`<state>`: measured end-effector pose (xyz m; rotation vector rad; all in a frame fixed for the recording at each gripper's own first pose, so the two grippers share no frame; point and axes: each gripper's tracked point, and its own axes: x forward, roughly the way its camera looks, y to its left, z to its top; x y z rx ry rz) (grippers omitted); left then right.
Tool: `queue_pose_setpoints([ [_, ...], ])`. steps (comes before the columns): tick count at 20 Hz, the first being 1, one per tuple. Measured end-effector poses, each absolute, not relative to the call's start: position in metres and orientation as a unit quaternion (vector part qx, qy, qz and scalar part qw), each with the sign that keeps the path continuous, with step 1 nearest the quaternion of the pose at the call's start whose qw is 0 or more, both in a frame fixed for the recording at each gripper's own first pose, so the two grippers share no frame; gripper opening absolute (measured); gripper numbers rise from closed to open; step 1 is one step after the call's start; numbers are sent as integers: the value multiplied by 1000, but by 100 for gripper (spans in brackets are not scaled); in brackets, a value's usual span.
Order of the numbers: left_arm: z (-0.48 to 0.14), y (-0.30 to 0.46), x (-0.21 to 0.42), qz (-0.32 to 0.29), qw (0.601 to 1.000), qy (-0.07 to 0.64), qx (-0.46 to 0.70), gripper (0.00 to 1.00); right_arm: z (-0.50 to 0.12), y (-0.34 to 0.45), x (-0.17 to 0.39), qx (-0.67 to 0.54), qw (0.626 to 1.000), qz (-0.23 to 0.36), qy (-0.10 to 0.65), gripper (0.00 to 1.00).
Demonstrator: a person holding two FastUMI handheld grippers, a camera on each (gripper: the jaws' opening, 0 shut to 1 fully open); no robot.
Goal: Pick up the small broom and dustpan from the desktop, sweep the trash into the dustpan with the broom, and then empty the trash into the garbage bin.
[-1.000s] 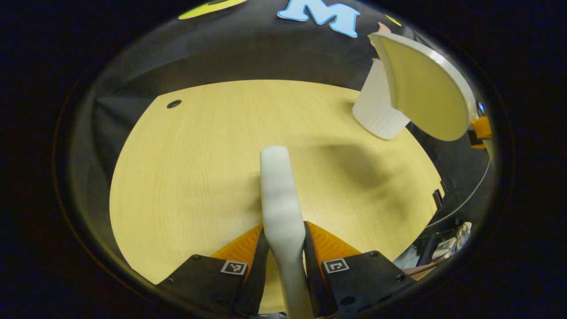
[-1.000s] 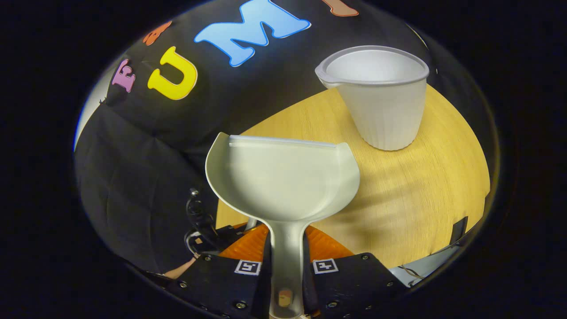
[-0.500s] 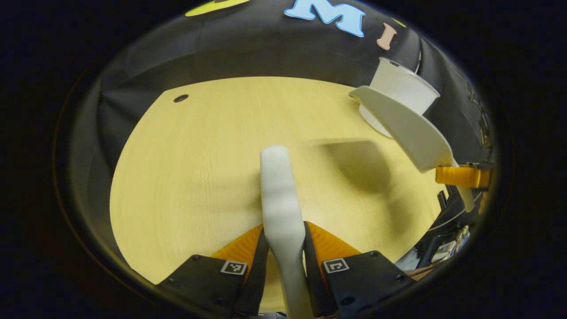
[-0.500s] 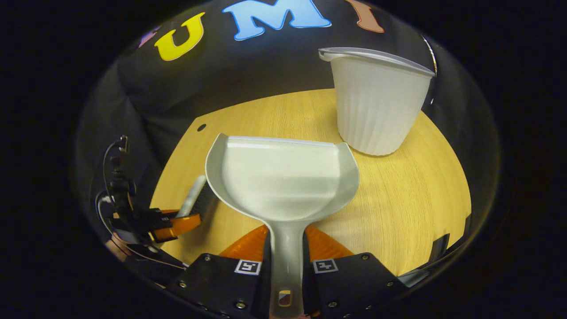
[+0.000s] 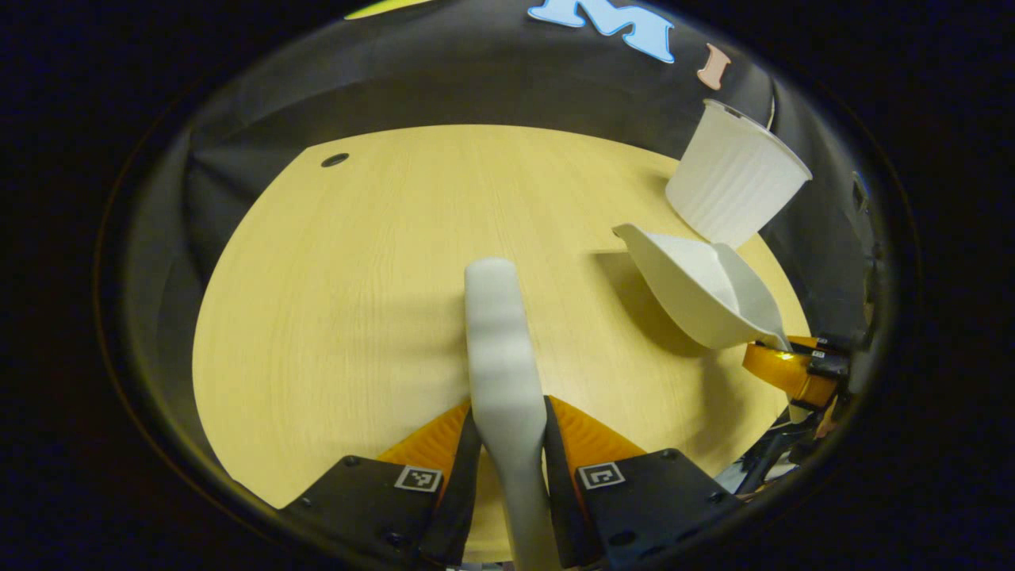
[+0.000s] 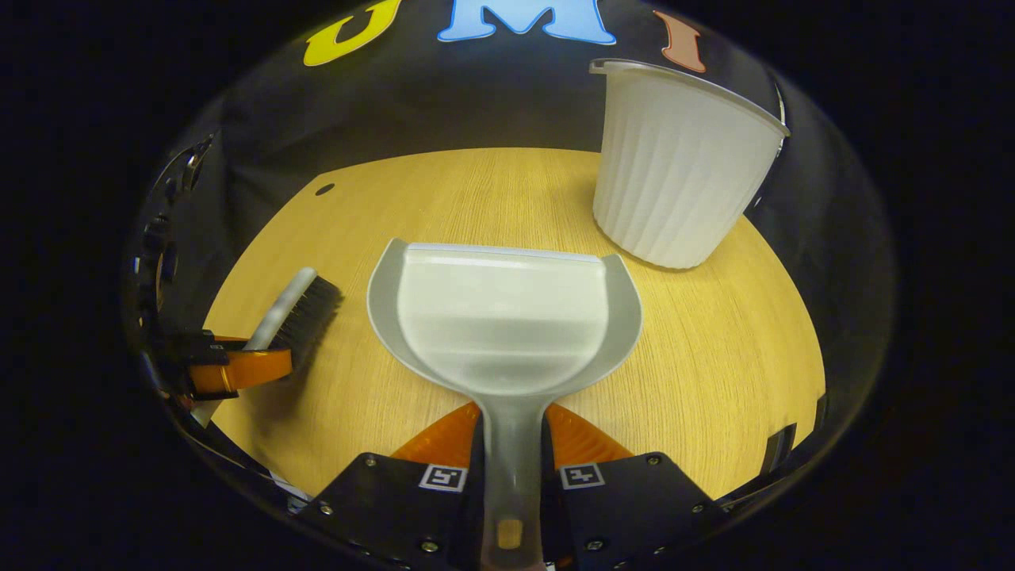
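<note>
Lowered from the one bin (image 6: 682, 166), right tongs (image 6: 511, 444) clasp one dustpan (image 6: 503, 317); left tongs (image 5: 507, 444) one broom (image 5: 496, 333).

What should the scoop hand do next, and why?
Probably lower the dustpan onto the desk and let go. The pan looks empty, I see no trash on the desk, and the bin stands upright just beyond it, so emptying seems finished. The right gripper is shut on the pan's handle, and the left gripper is shut on the broom.
</note>
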<state>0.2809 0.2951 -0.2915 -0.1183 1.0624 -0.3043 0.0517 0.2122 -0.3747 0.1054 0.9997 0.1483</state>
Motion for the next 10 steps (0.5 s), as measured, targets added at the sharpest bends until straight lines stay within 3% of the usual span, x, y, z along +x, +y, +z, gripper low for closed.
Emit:
queue_pose_setpoints([
  [7, -299, 268, 299, -140, 848, 509, -45, 46, -394, 211, 52, 36, 873, 56, 483, 29],
  [10, -313, 250, 303, -133, 850, 508, -46, 52, -397, 210, 49, 24, 871, 56, 488, 31],
])
